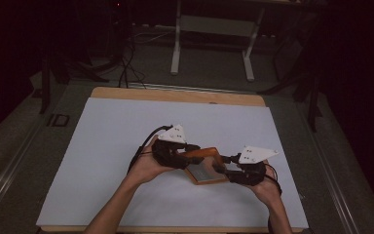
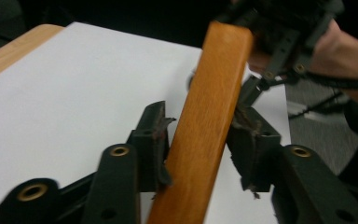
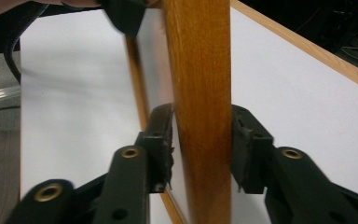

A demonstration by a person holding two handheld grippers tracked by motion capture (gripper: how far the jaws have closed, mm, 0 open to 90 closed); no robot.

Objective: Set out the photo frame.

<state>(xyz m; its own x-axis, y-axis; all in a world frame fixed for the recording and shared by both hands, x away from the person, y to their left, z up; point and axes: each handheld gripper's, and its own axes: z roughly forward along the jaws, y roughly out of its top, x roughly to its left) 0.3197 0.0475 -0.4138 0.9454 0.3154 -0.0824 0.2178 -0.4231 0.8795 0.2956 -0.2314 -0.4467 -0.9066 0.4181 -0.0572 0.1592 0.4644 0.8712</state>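
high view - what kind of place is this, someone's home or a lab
Most likely a lab or workshop rather than a home: a dim room with a white-covered table, cables on the floor, and the white frame of another bench behind.

We see a wooden frame, orange-brown with a pale glossy panel inside, lifted at a tilt over the white sheet. In the left gripper view one rail runs between the fingers, touching the left pad. In the right gripper view another rail stands upright between both pads.
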